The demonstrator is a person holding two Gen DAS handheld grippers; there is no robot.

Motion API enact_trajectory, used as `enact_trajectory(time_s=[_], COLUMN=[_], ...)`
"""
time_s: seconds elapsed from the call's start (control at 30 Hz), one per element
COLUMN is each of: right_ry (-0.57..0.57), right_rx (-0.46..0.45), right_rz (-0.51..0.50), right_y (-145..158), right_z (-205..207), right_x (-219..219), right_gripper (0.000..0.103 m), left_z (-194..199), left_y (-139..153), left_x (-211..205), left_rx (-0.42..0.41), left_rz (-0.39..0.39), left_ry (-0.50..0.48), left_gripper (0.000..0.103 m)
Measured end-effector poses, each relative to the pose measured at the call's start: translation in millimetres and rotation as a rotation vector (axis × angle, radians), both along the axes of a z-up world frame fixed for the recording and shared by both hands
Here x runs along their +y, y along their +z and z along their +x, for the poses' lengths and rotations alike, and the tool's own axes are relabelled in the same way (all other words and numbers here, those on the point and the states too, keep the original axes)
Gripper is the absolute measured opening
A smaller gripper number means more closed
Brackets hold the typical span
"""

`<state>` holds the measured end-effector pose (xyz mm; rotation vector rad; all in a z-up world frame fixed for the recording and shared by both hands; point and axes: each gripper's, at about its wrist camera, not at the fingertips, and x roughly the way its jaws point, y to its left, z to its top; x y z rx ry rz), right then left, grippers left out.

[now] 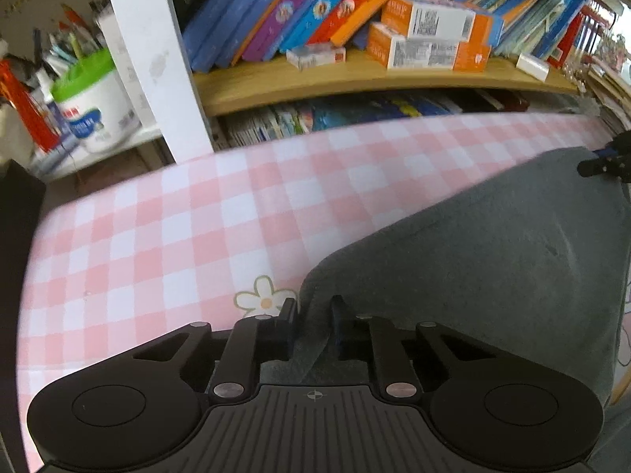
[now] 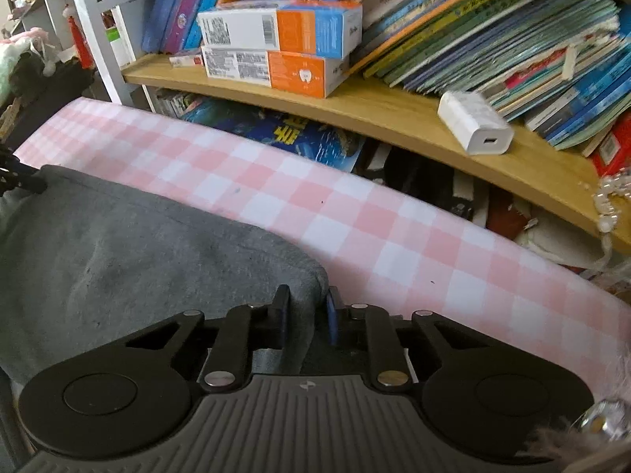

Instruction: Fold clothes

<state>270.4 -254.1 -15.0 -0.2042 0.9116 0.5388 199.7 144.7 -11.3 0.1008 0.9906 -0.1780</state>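
Behind the gray garment [image 1: 493,256], a cluttered bookshelf [image 1: 355,79] past the checked cloth [image 1: 177,228].

Matt grey knit garment [image 1: 493,244], smooth checked tablecloth [image 1: 177,228], wooden shelf [image 2: 394,114]

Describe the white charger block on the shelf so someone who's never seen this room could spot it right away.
Find the wooden shelf behind the pink checked table. To the right of the two stacked orange and white boxes, in front of the leaning books, lies the white charger block. It is the only plain white cube, with one small port in its end.

Both wrist views low, bookshelf-facing [image 1: 355,82]
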Motion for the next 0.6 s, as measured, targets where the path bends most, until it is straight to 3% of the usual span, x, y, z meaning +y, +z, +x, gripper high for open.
enact_trajectory(time_s=[0.33,0.6], right_ry=[-0.044,-0.094], right_rx=[-0.165,-0.327], right_rz=[-0.003,-0.047], right_y=[42,69], right_z=[-58,-137], right_x=[-5,-3], right_gripper=[0.016,0.016], left_z=[-38,-84], left_y=[35,62], left_x=[-7,-13], left_rx=[-0.122,-0.233], left_rz=[0.005,0.007], left_ry=[-0.004,-0.026], left_gripper=[0.016,0.016])
